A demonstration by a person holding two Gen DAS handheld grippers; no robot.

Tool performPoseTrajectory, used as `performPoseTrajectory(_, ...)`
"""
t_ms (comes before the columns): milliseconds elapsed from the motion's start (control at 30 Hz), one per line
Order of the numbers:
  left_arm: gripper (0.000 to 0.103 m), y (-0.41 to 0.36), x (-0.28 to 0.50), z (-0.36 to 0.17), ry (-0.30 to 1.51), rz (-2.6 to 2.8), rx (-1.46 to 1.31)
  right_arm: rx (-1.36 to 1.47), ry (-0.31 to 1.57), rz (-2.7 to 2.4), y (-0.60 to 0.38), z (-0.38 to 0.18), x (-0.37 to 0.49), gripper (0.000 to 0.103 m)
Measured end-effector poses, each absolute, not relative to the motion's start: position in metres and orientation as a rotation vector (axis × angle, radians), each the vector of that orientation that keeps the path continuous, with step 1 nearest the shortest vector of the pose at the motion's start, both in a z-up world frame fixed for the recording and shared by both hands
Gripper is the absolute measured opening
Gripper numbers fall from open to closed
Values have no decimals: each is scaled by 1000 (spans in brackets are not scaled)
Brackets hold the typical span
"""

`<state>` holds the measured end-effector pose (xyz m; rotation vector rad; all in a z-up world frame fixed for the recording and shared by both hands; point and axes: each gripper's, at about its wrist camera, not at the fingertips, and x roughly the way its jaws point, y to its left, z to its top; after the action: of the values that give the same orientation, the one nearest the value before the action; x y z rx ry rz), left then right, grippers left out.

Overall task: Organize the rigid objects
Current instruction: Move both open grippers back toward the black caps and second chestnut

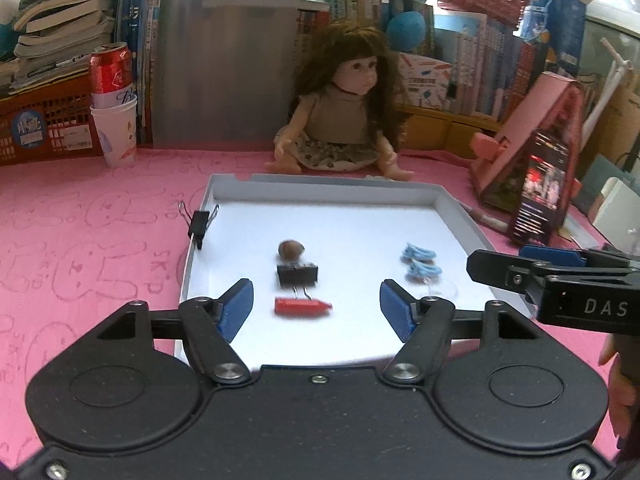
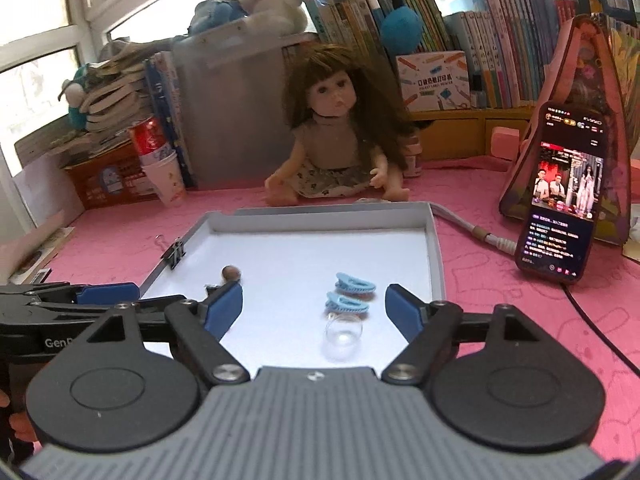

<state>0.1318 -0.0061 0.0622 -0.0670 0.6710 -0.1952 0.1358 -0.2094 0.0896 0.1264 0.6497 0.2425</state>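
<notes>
A white shallow tray [image 1: 452,208] lies on the pink cloth. In it, in the left wrist view, are a brown nut [image 1: 291,249], a black binder clip [image 1: 298,274], a red cap-like piece [image 1: 302,306], two light blue hair clips [image 1: 418,260] and a clear dome [image 1: 440,290]. Another black binder clip [image 1: 199,224] grips the tray's left wall. My left gripper [image 1: 316,308] is open, its jaws either side of the red piece. My right gripper [image 2: 314,306] is open over the tray [image 2: 434,240], around the blue clips [image 2: 352,294] and clear dome [image 2: 344,334]. The nut [image 2: 231,273] lies left.
A doll [image 1: 340,120] sits behind the tray. A red can in a paper cup [image 1: 114,108] stands far left. A phone [image 2: 560,196] leans on a pink stand at right, a cable [image 2: 480,234] beside it. Books and bins line the back.
</notes>
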Motion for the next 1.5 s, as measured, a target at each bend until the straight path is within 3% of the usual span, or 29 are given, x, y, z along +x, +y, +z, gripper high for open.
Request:
performPoseTrajectory(1367,72,0,3,22,689,-274,34,-110,637,162,-232,45,22,89)
performPoseTrajectory(1500,66,-4,-5,18,698,-303,63,-134,650,160,-235,42,12,89)
